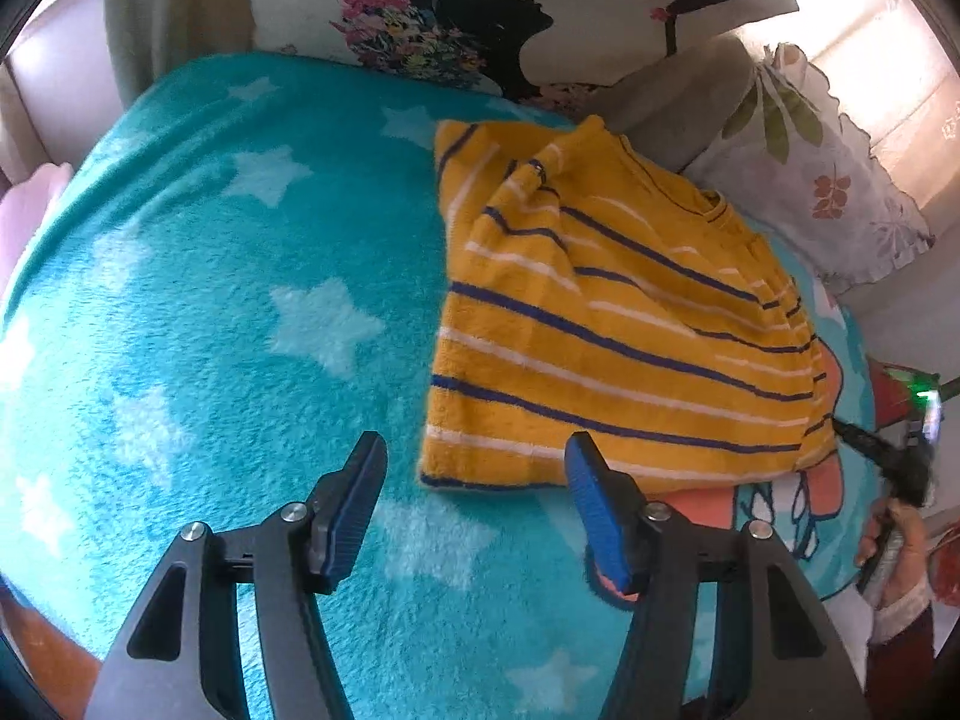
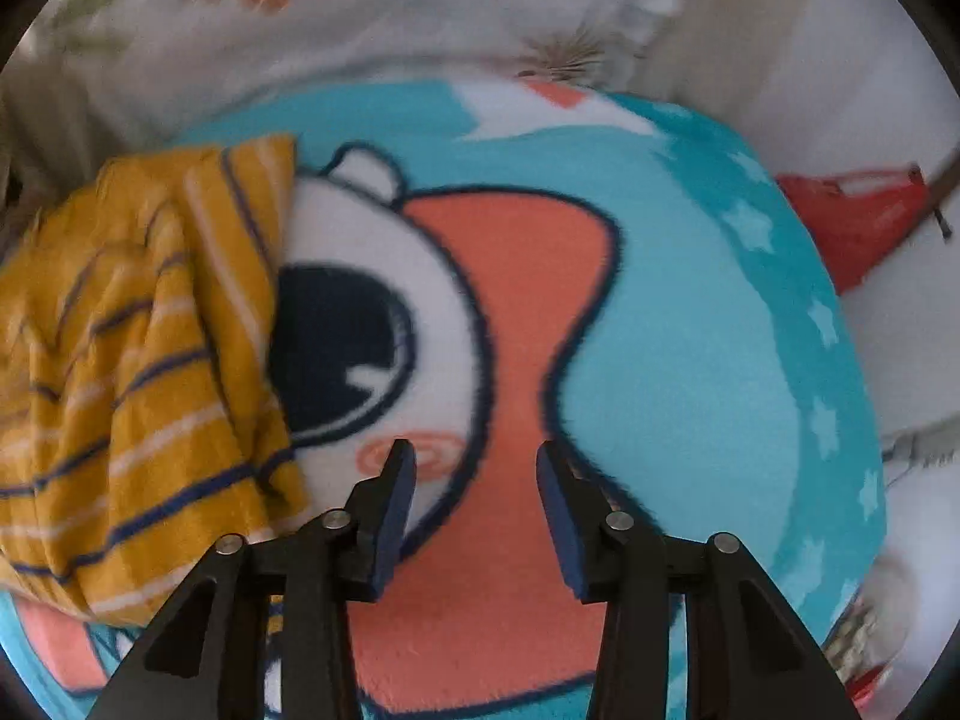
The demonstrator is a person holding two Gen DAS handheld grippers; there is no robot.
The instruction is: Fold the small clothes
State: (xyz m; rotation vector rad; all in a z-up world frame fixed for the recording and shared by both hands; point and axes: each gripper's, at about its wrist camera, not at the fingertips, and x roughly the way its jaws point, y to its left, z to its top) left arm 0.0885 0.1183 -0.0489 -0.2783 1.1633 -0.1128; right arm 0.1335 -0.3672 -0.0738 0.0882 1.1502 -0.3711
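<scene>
Yellow striped shirt (image 1: pixel 606 324) lay part-folded on the fleece blanket (image 1: pixel 240 300); we held both grippers (image 1: pixel 474 510) (image 2: pixel 474 510) spread, empty, for regrasping.

Right wrist view is motion-blurred throughout: the striped shirt (image 2: pixel 138 372) smears at its stripes, and its left part runs off the frame edge. It covers part of the cartoon print's eye on the blanket (image 2: pixel 690 330). In the left wrist view the shirt's far-right hem hides part of the orange print, and the right gripper (image 1: pixel 864 444) is cut by the lens rim w/ only 1 dark tip visible; fingers' gap can't be told there. The pillow (image 1: pixel 480 6) is cropped at top.
</scene>
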